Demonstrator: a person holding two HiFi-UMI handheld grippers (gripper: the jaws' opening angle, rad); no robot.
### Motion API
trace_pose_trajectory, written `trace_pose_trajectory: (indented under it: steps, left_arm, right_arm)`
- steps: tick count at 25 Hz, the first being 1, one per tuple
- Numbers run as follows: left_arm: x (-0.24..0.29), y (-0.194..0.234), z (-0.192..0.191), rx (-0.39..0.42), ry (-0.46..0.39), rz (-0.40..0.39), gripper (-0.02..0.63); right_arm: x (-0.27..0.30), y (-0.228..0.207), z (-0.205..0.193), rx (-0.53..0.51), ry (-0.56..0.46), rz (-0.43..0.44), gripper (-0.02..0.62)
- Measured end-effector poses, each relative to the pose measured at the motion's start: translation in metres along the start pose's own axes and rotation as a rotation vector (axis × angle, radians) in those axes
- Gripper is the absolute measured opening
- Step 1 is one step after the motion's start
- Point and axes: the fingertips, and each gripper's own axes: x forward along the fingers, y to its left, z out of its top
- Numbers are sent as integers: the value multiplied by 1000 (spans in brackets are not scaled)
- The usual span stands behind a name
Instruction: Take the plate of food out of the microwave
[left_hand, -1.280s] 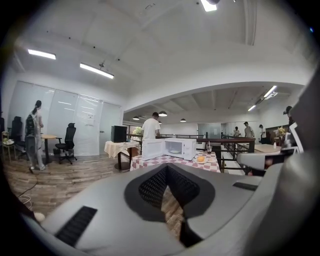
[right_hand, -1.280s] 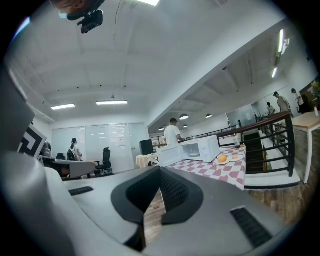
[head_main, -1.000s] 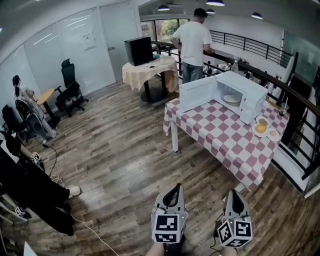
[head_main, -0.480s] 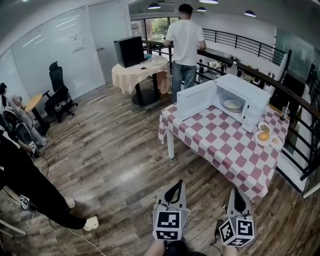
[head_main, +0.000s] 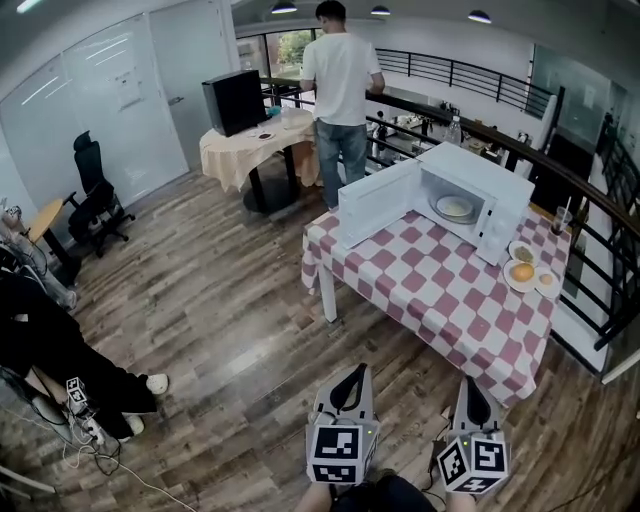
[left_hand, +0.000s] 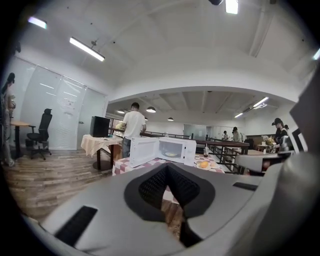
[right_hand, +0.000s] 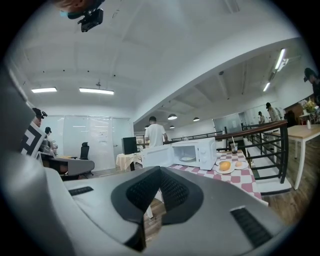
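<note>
**Plate sits in the open microwave**

The table (head_main: 440, 290) has a red and white cloth. The white microwave (head_main: 480, 165) stands at the tabletop's far edge, door open. Well away from the table, the left gripper (head_main: 350, 374) and right gripper (head_main: 470, 386) are both closed tight, holding nothing. The plate of food (head_main: 455, 208) sits inside the microwave.

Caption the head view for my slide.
Left gripper and right gripper, shut and empty, short of the open microwave with a plate inside.
</note>
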Motion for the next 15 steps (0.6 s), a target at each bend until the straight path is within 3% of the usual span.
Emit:
trace_pose_trajectory:
  steps: [15]
  left_arm:
    - [88,17,8,0,14,29,12]
  right_arm:
    - [95,-27,2,27,28,29,-8]
